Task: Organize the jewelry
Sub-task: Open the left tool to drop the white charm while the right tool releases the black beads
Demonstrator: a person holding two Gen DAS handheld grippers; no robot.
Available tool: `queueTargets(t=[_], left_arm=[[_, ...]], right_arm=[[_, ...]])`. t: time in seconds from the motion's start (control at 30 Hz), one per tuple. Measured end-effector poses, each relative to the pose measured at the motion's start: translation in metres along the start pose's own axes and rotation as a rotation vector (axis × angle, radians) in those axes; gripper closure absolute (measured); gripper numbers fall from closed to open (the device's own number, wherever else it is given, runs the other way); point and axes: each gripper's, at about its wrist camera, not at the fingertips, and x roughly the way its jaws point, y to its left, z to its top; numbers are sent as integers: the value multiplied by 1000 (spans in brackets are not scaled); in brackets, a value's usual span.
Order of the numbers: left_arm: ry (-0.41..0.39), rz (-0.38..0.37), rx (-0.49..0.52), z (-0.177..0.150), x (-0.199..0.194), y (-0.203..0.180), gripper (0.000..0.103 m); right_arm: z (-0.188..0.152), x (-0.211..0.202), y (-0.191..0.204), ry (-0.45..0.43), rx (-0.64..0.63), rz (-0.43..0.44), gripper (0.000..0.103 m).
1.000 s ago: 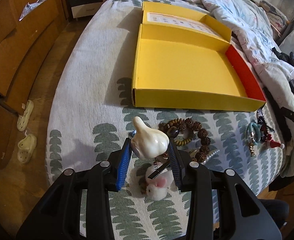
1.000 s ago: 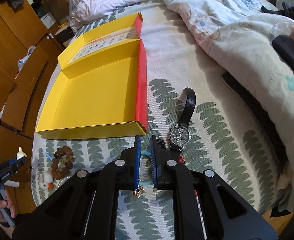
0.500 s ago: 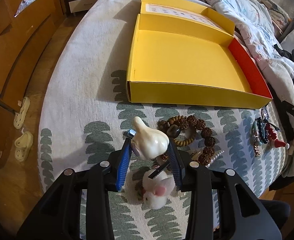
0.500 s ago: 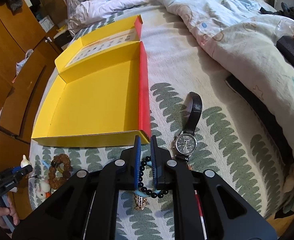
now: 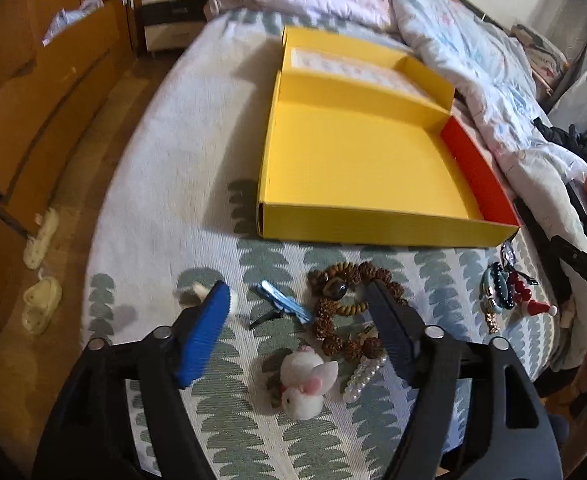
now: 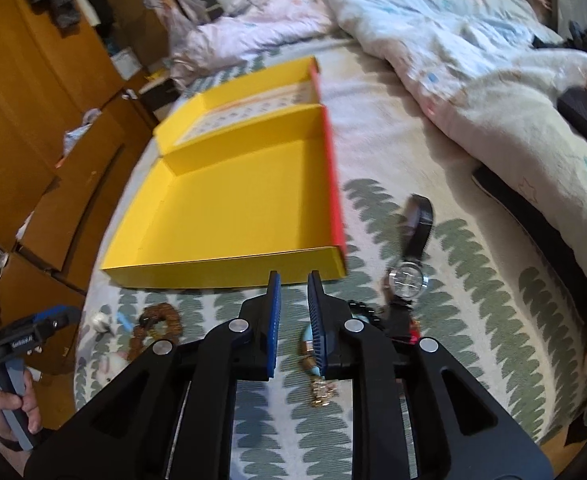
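Note:
My left gripper (image 5: pixel 296 291) hovers over the bedspread with its jaws opening wide and nothing between them. A white bird-shaped ornament (image 5: pixel 196 292) shows blurred just outside the left finger, partly hidden by it. Below the jaws lie a blue hair clip (image 5: pixel 282 306), brown bead bracelets (image 5: pixel 343 298), a white bunny plush (image 5: pixel 307 380) and a pearl clip (image 5: pixel 360 376). My right gripper (image 6: pixel 293 280) has its jaws opening by a narrow gap. A light blue hair tie (image 6: pixel 308 335) with a gold charm (image 6: pixel 322 394) hangs against the right pad only. An open yellow box (image 5: pixel 357 224) sits beyond.
A black-strapped wristwatch (image 6: pixel 407 280) lies right of the box. Black and red beads (image 5: pixel 507 292) cluster near the bed's right edge. A rumpled quilt (image 6: pixel 473 80) covers the far right. Wooden drawers (image 5: pixel 33 92) and slippers (image 5: pixel 39 304) are off the bed's left side.
The left jaws have sprung apart and let go of the white bird ornament, now beside the left finger. The right jaws parted slightly, releasing their pinch on the hair tie and beads.

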Motion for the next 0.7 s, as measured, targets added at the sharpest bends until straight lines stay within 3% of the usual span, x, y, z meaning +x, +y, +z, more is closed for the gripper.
queueTargets(t=[0.07,0.13,0.23,0.37,0.47,0.57,0.7], left_arm=[[-72,-12,34,-7,-11,-9,16],[-126,31,67,-16,-18,-22,15],[-199,28,122,-32,-21,-36,10],[-213,111,122,-45,-10,-45,8],[-232,215,160,-53,-5,-60,7],[-268,335,210,-66,2,-70,6],[-216,319,208,-77,9,-69,6]], right_arm=[[-6,-3,10,-20,-16,22,78],[-11,-3,21,-32,-46,12,65],[-19,0,37,-52,-101,-9,46],[-31,6,46,-57,-129,-53,40],[-41,9,46,-42,-135,-95,32],[-62,8,54,-59,-213,-263,30],[-90,8,53,-28,-214,-277,30]])
